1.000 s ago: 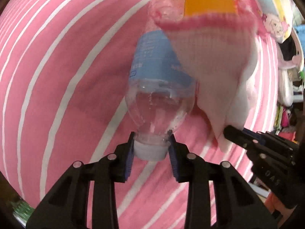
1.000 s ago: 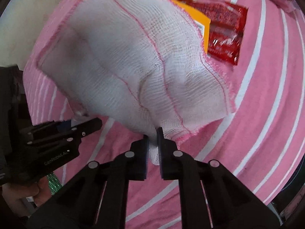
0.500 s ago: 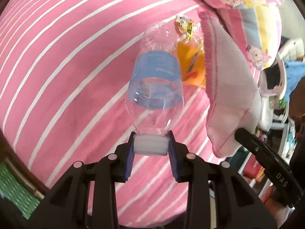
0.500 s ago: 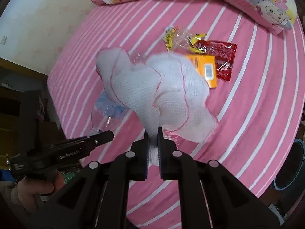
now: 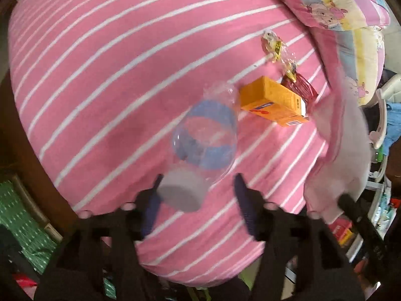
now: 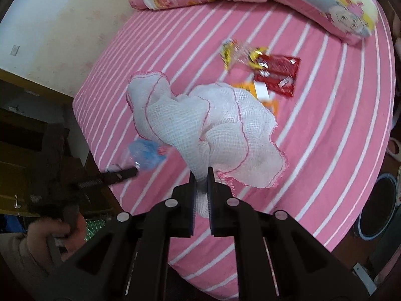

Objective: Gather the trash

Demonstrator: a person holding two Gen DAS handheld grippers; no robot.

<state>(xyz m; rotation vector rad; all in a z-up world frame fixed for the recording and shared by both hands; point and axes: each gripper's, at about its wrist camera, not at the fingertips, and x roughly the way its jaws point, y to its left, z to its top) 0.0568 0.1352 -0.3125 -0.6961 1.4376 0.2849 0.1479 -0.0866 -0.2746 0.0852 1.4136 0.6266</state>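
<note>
My left gripper (image 5: 198, 190) is open; its jaws stand wide apart. A clear plastic bottle (image 5: 205, 138) with a blue label and white cap is blurred between them, no longer pinched, above the pink striped bed. It also shows in the right wrist view (image 6: 145, 154) by the left gripper's tip. My right gripper (image 6: 201, 175) is shut on a white gauze cloth (image 6: 208, 128) with pink edging, held above the bed; the cloth (image 5: 343, 150) hangs at the right of the left wrist view. An orange box (image 5: 274, 101), a red wrapper (image 6: 278, 74) and a yellow-clear wrapper (image 6: 235, 51) lie on the bed.
The pink striped bed (image 6: 338, 125) fills both views. Cartoon pillows (image 6: 313, 2) lie at its far end. A dark round bin (image 6: 381, 208) stands on the floor at the right. Dark wooden furniture (image 6: 30, 135) and a green patterned surface (image 5: 22, 215) are at the left.
My left gripper has opened and the bottle has come free of its jaws, tilting left. Both grippers have pulled back from the bed. The right gripper still holds the cloth.
</note>
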